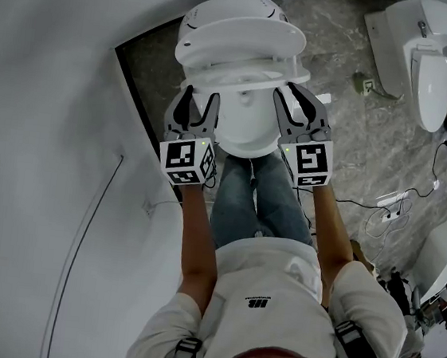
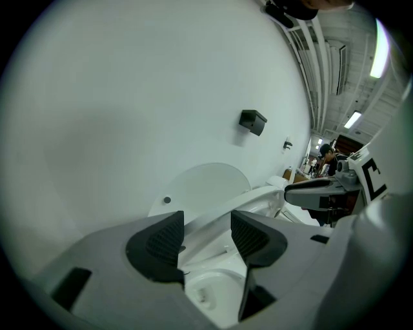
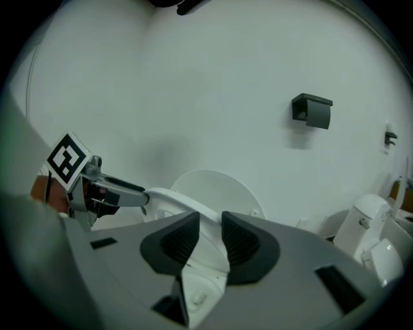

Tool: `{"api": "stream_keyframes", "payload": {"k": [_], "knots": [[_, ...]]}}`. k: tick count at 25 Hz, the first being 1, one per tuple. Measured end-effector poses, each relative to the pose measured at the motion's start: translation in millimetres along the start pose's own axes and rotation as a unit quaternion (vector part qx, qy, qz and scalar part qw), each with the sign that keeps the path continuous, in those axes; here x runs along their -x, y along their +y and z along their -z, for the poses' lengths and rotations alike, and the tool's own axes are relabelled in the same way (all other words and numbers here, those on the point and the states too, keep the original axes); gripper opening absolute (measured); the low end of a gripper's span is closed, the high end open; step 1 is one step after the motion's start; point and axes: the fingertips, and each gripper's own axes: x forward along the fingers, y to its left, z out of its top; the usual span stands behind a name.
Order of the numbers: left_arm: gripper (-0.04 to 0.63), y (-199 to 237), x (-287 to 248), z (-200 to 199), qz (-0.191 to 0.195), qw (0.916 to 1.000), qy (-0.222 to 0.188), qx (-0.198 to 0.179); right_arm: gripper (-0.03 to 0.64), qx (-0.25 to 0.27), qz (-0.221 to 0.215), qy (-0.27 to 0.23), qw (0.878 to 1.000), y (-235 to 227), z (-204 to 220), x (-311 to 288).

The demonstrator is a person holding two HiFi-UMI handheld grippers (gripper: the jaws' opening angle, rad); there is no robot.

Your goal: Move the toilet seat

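Note:
The white toilet seat hangs part-raised over the bowl, in front of the upright lid. My left gripper holds the seat's left rim. In the left gripper view that rim runs between the dark pads of the gripper. My right gripper is shut on the right rim. In the right gripper view the rim is pinched in the narrow gap of the gripper. Each gripper view also shows the other gripper on the far side of the seat.
A white wall stands close on the left, with a black holder mounted on it. More white toilets and loose cables are on the marble floor to the right. The person's legs stand right at the bowl.

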Motion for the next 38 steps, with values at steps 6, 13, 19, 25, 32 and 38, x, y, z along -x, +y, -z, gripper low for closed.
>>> {"api": "stream_keyframes", "payload": {"k": [6,13,19,25,32,38], "knots": [[0.245,2.9,-3.3,-5.2,-0.006,1.0000,-0.003,0.001,0.123,0.002,-0.002,-0.002,1.000,-3.0,-5.1,-4.2],[0.241,6.7,-10.4,-11.7,-0.011,0.9999,-0.006,0.002,0.118,0.000,0.001,-0.006,1.000,-8.6,-10.7,-11.5],[0.236,11.9,-14.7,-15.9,-0.017,0.9998,-0.010,0.004,0.118,0.002,-0.001,-0.008,1.000,-10.6,-15.2,-18.2],[0.232,16.1,-21.2,-21.4,-0.021,0.9997,-0.014,0.005,0.117,0.004,-0.001,-0.010,1.000,-14.9,-19.7,-25.8],[0.227,19.8,-27.4,-26.4,-0.025,0.9995,-0.018,0.007,0.117,0.006,-0.002,-0.011,1.000,-18.5,-23.9,-32.4],[0.224,23.4,-30.9,-30.2,-0.030,0.9993,-0.021,0.008,0.117,0.008,-0.004,-0.011,1.000,-20.1,-27.5,-37.3]]}}
